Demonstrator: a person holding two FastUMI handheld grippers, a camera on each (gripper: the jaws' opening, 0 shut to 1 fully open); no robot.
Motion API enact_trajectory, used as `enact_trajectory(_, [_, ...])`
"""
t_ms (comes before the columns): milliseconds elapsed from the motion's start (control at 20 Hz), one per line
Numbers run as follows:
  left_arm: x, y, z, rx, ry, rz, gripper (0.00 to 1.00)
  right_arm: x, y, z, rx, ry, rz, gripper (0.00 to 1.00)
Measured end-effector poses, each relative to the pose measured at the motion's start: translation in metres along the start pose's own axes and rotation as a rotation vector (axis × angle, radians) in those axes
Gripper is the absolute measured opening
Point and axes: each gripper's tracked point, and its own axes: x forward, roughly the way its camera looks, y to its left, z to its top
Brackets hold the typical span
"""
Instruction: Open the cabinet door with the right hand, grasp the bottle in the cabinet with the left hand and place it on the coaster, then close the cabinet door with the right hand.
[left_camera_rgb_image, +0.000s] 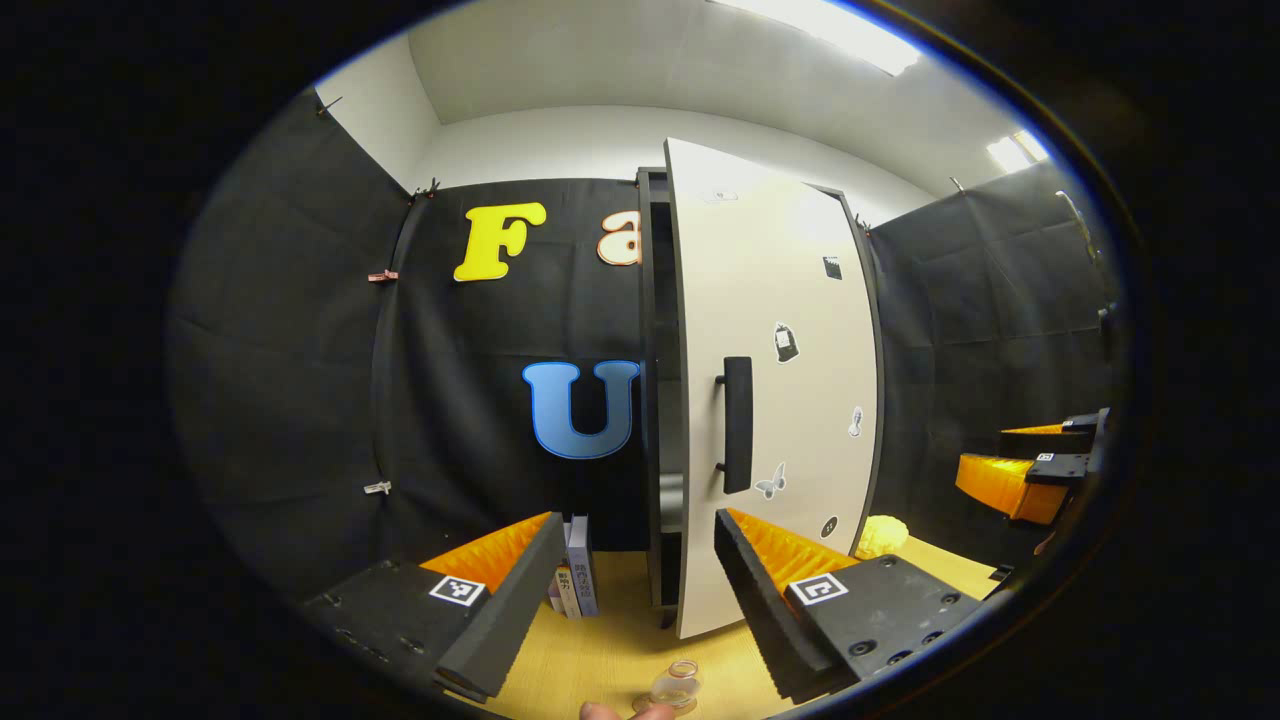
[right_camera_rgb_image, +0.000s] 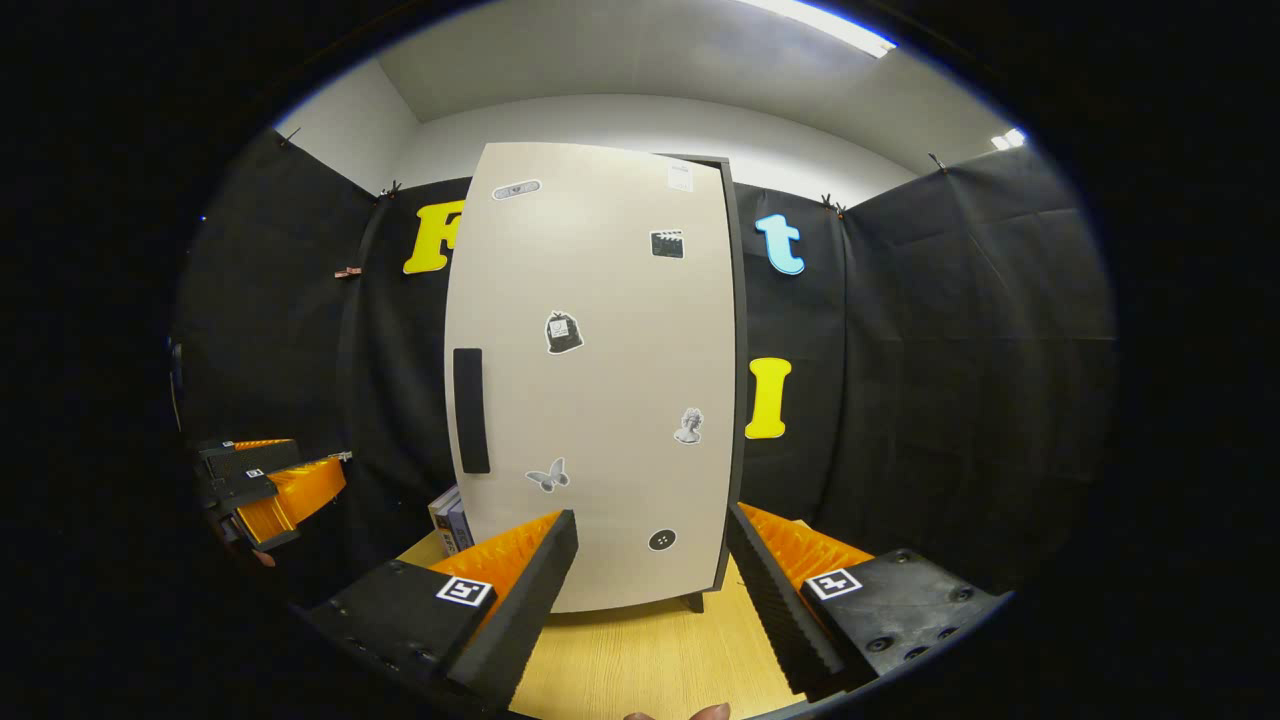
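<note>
The tall cabinet's beige door (left_camera_rgb_image: 780, 380) stands ajar, with a dark gap along its handle side. Its black bar handle (left_camera_rgb_image: 737, 425) faces me, and in the right gripper view the handle (right_camera_rgb_image: 471, 410) is on the door's (right_camera_rgb_image: 600, 380) left edge. A small clear bottle (left_camera_rgb_image: 678, 685) stands on the wooden table (left_camera_rgb_image: 600, 650), below and between my left gripper's fingers; what lies under it is hard to tell. My left gripper (left_camera_rgb_image: 640, 525) is open and holds nothing. My right gripper (right_camera_rgb_image: 652, 518) is open in front of the door, apart from the handle.
Several books (left_camera_rgb_image: 575, 580) stand to the left of the cabinet's foot. A yellow object (left_camera_rgb_image: 880, 535) lies on the table by the door's right side. The right gripper (left_camera_rgb_image: 1040, 470) shows far right, the left gripper (right_camera_rgb_image: 270, 485) far left. A fingertip (left_camera_rgb_image: 600, 711) is at the bottom edge.
</note>
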Motion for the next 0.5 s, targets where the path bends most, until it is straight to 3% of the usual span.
enact_trajectory(500, [-0.0012,-0.0075,-0.0061,-0.002,0.012,-0.016,0.92,-0.0035,-0.0058,-0.0009,-0.018,0.007,-0.009,0.98])
